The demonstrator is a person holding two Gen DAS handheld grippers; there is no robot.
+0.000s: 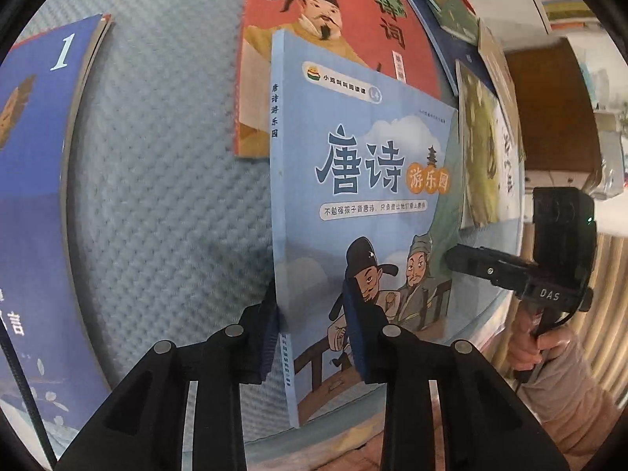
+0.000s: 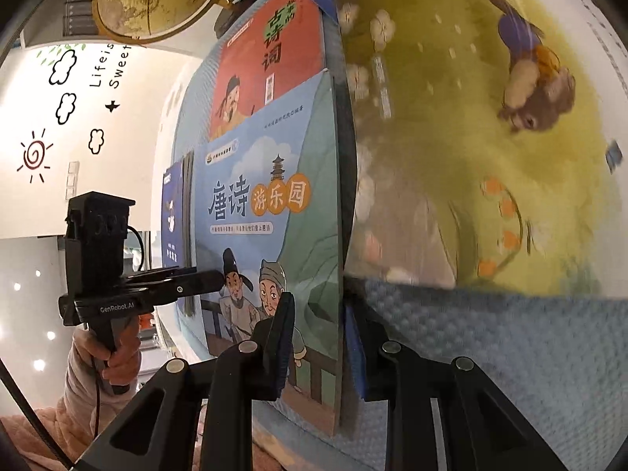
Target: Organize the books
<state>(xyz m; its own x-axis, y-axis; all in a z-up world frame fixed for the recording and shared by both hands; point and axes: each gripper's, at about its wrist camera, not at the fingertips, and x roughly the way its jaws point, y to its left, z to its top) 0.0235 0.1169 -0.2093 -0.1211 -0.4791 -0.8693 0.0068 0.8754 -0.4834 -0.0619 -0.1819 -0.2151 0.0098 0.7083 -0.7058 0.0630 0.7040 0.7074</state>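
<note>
Left wrist view: the left gripper [image 1: 314,310] at the bottom centre has its blue pads narrowed onto the spine edge of the light-blue Tang poetry book [image 1: 365,204], one pad on the cover, the other behind the spine. The book fills the middle of the frame, lying over the lower corner of the red poetry book [image 1: 333,19] on the blue textured mat [image 1: 165,157]. At the right edge the right gripper [image 1: 451,259] reaches in level and meets the book's opposite, fore-edge side; a hand [image 1: 526,345] in a pale sleeve holds its handle at lower right.

In the right wrist view, the right gripper's pads at bottom centre straddle that fore edge, narrowed, one on the cover and one beyond the edge. The pictures do not let me be sure that the far pad presses, but it looks like a grip.

Likely risks: each grip takes only a thin strip of the margin, so if the hands lift unevenly or pull apart, the cover may bow and the book slip from one pair of pads, or only the cover sheet may be caught and fold. The book could also drag the red one beneath it, or knock the green illustrated book [image 2: 490,117] just beside it at the right.

Both grippers slant downward toward the mat, facing each other across the book.
</note>
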